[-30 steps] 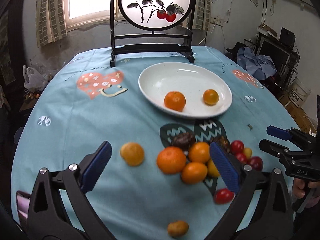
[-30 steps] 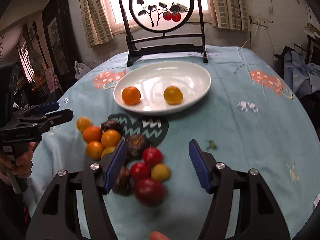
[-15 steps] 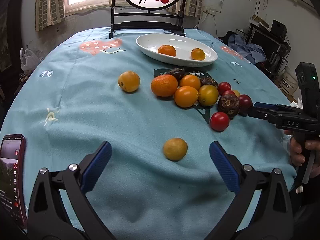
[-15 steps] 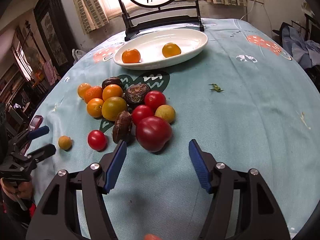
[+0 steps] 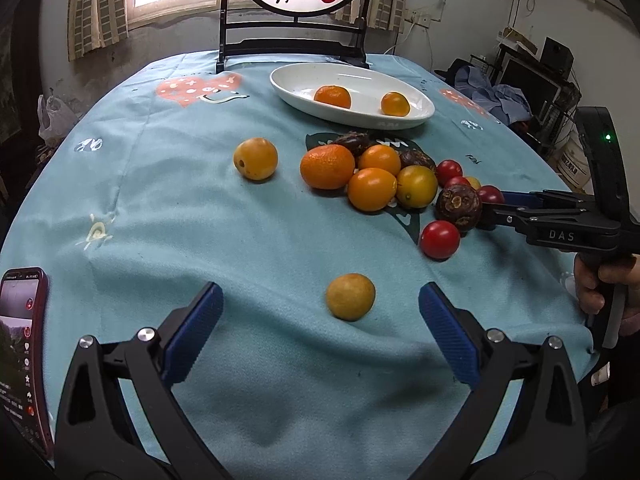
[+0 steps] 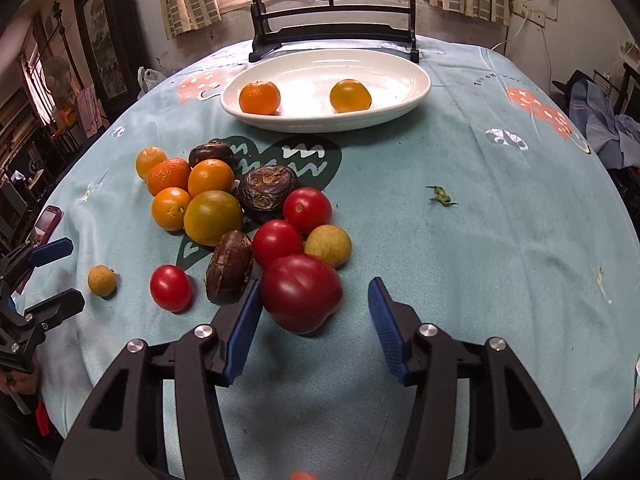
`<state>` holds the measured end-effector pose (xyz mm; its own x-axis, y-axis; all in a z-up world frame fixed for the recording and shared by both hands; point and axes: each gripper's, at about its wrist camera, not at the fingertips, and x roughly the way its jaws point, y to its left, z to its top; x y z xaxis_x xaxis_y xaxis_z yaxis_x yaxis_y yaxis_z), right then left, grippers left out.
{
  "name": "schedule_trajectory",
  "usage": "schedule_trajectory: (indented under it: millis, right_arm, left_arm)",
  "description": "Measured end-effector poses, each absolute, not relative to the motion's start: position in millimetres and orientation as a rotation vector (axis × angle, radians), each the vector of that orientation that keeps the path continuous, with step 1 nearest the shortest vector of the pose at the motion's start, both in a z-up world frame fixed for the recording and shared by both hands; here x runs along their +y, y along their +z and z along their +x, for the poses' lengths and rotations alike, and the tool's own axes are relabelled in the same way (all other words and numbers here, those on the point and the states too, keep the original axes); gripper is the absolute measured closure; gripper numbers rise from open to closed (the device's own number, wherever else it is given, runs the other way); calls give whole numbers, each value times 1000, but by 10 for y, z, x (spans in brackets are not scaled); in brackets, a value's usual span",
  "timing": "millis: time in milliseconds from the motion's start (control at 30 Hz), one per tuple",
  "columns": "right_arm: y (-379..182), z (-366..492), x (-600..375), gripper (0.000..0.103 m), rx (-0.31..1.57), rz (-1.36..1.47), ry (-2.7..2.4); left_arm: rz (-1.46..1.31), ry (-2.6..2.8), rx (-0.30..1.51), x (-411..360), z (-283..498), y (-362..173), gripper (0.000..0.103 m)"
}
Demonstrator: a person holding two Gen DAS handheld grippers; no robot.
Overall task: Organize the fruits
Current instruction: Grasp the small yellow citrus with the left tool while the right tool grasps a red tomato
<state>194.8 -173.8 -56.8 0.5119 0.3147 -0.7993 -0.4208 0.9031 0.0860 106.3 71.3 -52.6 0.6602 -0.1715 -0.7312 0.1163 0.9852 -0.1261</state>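
A white oval plate [image 5: 416,118] [image 6: 400,108] holds a mandarin [image 5: 332,97] and a small orange [image 5: 395,104]. A pile of oranges, red tomatoes and dark brown fruits [image 5: 378,182] [image 6: 240,208] lies on the blue cloth before it. My left gripper [image 5: 320,322] is open, with a small yellow fruit [image 5: 351,297] lying between its fingers. My right gripper [image 6: 316,322] is open around a large dark-red tomato [image 6: 302,292], its left pad close to it. A lone yellow-orange fruit [image 5: 255,158] lies left of the pile.
A phone [image 5: 22,356] lies at the table's front-left edge. A dark wooden stand with a round painted screen [image 5: 292,8] stands behind the plate. A small green scrap [image 6: 440,197] lies on the cloth at the right.
Both grippers have dropped low and pulled back toward the table's near edge. The left now frames the small yellow fruit; the right has closed in on the large dark-red tomato.
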Motion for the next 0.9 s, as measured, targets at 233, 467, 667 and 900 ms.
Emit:
schedule_trajectory:
  millis: [233, 467, 667, 900]
  right_arm:
    - [-568, 1937, -1659, 62, 926, -162, 451]
    - [-517, 1799, -1865, 63, 919, -44, 448]
    - [-511, 1689, -1930, 63, 924, -11, 465]
    - [-556, 1658, -1933, 63, 931, 8, 478]
  left_arm:
    - [-78, -173, 838, 722, 1068, -538, 3]
    - [-40, -211, 839, 639, 1089, -539, 19]
    - [-6, -203, 858, 556, 1180, -564, 44]
    - [39, -216, 871, 488, 1232, -530, 58]
